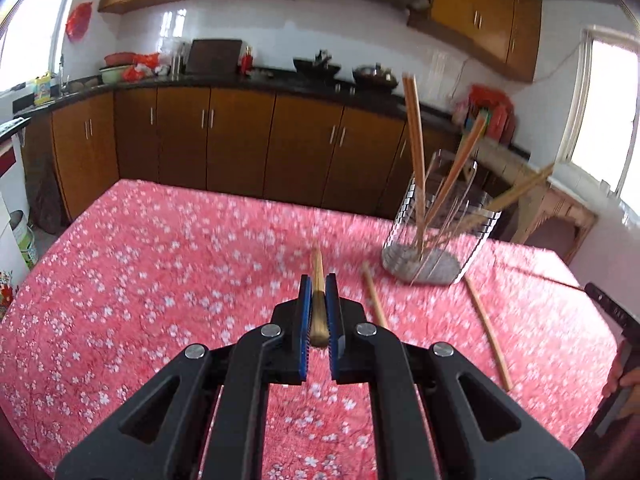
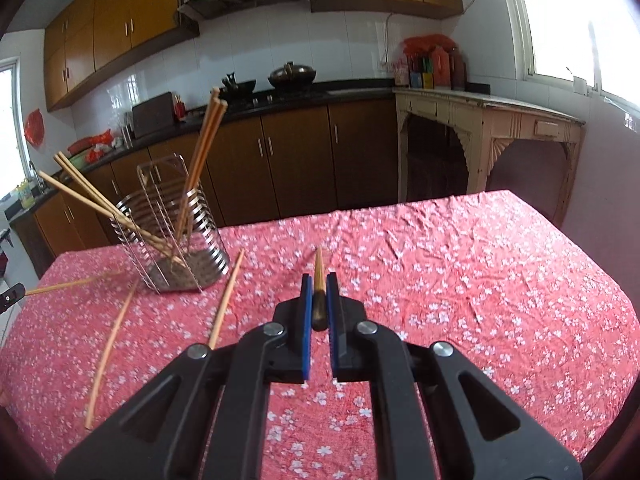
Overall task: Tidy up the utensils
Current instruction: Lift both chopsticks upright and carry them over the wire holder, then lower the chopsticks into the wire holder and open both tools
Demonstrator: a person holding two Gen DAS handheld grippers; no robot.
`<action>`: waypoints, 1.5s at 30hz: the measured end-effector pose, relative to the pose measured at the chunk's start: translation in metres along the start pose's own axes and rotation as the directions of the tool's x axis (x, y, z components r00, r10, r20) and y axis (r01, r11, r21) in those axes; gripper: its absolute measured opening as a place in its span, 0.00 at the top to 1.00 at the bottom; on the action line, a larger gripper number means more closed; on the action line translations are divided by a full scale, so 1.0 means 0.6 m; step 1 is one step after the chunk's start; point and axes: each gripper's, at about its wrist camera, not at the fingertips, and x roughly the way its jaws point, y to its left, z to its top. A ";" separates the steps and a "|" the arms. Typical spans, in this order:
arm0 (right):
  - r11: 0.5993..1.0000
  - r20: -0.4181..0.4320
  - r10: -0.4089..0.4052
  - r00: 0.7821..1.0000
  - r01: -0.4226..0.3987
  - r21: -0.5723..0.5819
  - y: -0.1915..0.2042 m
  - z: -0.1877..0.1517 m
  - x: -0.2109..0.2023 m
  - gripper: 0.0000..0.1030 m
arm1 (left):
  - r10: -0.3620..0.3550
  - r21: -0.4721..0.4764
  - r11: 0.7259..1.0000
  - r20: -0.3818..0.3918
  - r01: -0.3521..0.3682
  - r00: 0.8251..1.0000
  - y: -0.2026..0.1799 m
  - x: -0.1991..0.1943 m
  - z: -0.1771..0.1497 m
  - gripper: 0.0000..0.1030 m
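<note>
Since each chopstick is light, stiff and slick, left gripper (image 1: pixel 318 280) and right gripper (image 2: pixel 319 280) each pinch one end-on, short of the wire holder (image 2: pixel 176 236).

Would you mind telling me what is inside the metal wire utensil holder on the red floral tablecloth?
Several wooden chopsticks stand tilted inside the metal wire utensil holder, leaning out over its rim. Their lower tips rest near its base, partly hidden behind the wire bands.

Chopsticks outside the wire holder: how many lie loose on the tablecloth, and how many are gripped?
Loose chopsticks on the tablecloth: 2
Chopstick in left hand-held gripper: 1
Chopstick in right hand-held gripper: 1
Total: 4
</note>
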 end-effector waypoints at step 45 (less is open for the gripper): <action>0.954 0.381 0.286 0.879 -0.299 -0.025 0.122 0.293 -0.163 0.92 | -0.167 0.013 0.984 0.407 0.176 0.898 -0.190 -0.163 0.250 0.93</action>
